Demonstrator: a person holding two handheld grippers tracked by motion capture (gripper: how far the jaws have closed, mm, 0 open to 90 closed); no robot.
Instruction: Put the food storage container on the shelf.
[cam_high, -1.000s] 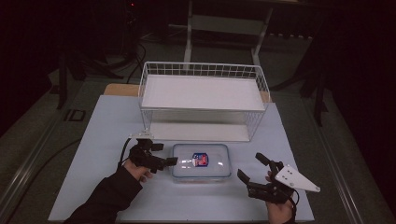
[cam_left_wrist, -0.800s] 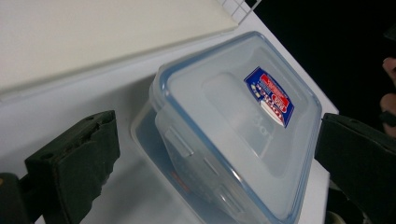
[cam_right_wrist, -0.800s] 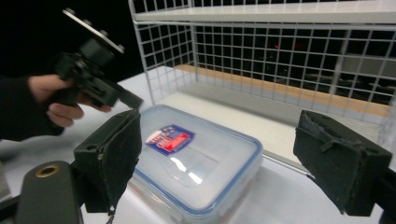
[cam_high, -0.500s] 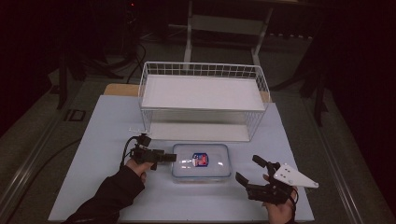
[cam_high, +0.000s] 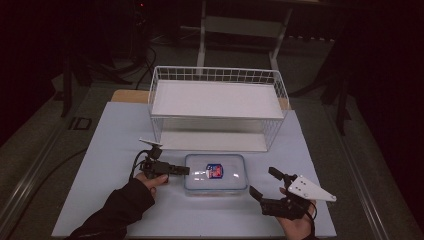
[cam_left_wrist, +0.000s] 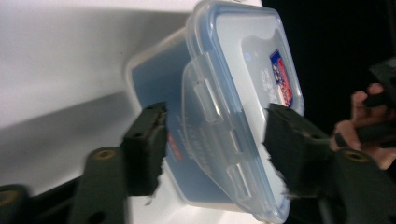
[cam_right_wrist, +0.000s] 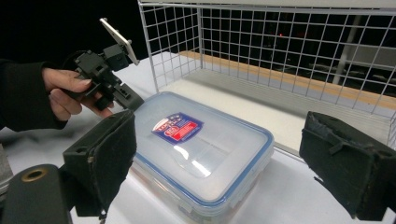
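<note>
A clear lidded food container (cam_high: 230, 179) with a blue seal and a red-and-blue sticker lies flat on the white mat. My left gripper (cam_high: 184, 170) is at its left short end. In the left gripper view, that gripper (cam_left_wrist: 215, 149) has one jaw under the base and one on the lid, by the end clasp. Its jaws have just been closing, and they now press on the container (cam_left_wrist: 233, 60). My right gripper (cam_high: 263, 181) hovers open just right of the container, apart from it. In its own view, the right gripper (cam_right_wrist: 219, 144) has the container (cam_right_wrist: 187, 140) ahead between its wide jaws.
A white wire basket rack (cam_high: 215, 97) stands behind the container, its open front toward me. The white mat (cam_high: 110, 145) spreads to both sides, with dark floor beyond its edges. The other hand and gripper (cam_right_wrist: 109, 79) appear at the container's far corner.
My left gripper has sunk a little and come in on the container's left end, its jaws narrowing around it. The right gripper has stayed where it was.
</note>
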